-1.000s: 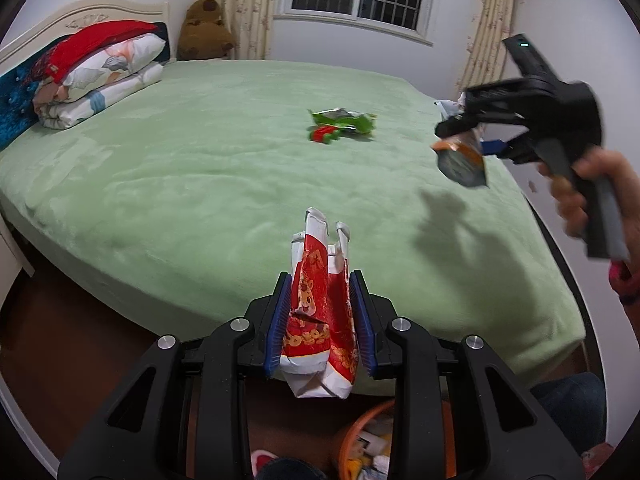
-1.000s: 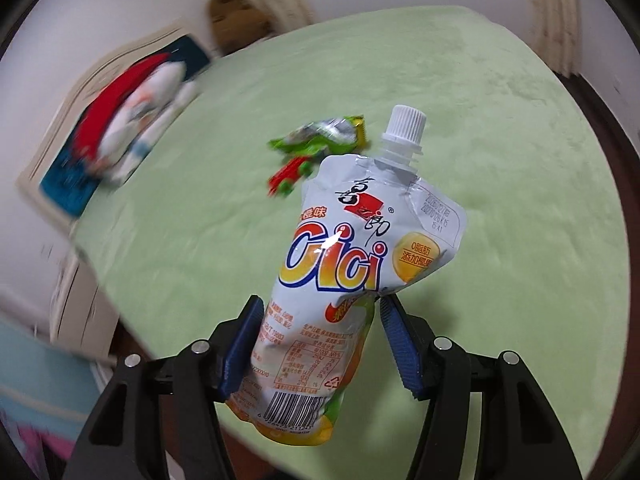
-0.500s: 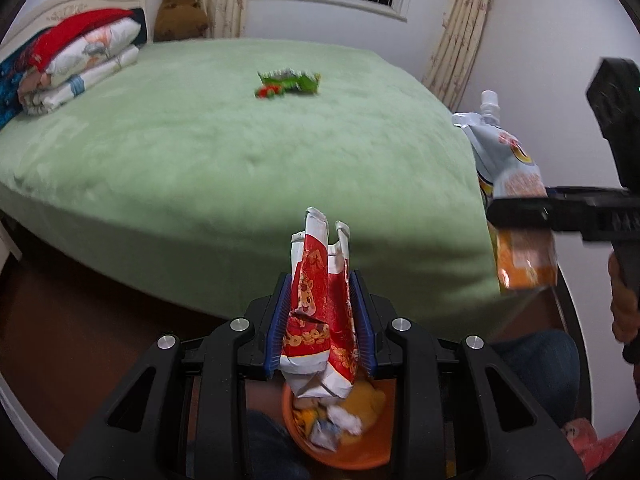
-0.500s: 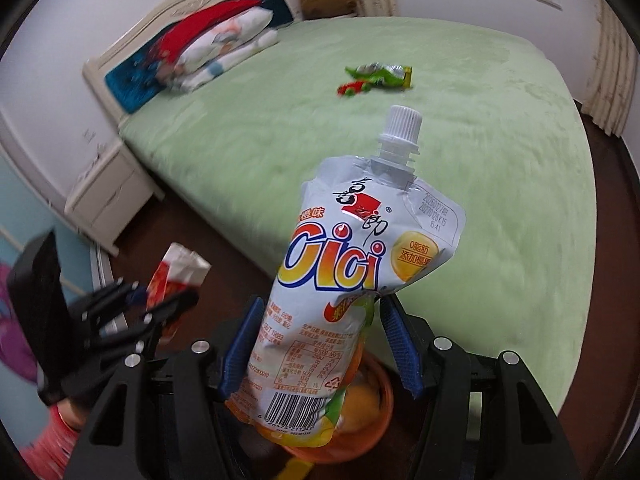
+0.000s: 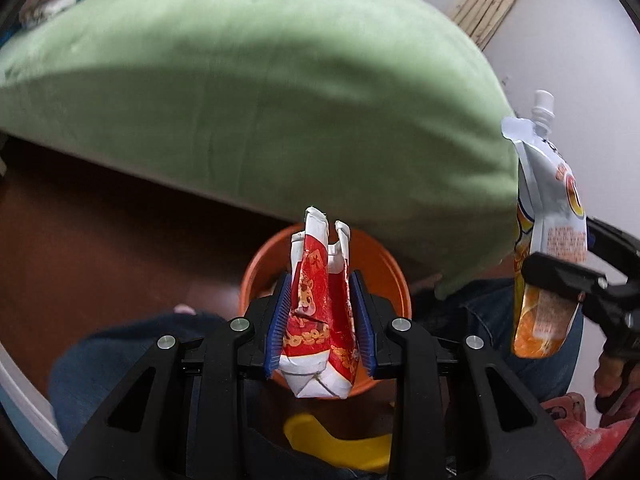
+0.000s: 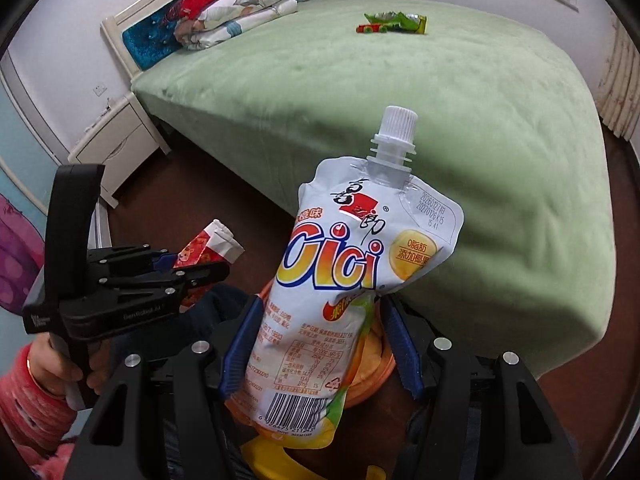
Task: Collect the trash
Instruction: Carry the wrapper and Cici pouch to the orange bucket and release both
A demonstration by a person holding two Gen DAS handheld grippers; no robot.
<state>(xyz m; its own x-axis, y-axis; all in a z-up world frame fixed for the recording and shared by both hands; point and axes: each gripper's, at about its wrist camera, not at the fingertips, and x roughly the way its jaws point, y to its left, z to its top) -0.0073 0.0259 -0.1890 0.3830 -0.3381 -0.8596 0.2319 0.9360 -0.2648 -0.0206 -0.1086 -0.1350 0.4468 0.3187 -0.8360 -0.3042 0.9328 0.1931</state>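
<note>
Over the orange bin (image 5: 384,264), a red wrapper (image 5: 320,312) is clamped in the left tongs (image 5: 322,320); right of it, a Cici pouch (image 6: 344,292) is clamped in the right tongs (image 6: 320,348).

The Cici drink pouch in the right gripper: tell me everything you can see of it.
The Cici drink pouch is a glossy white plastic spout pouch with orange-red lettering, a barcode near its bottom and a printed date by the neck. Its ribbed white screw cap is on. It stands nearly upright, leaning slightly, creased and pinched at its lower half by the right gripper. It hangs above the orange bin, touching nothing else visible.
</note>
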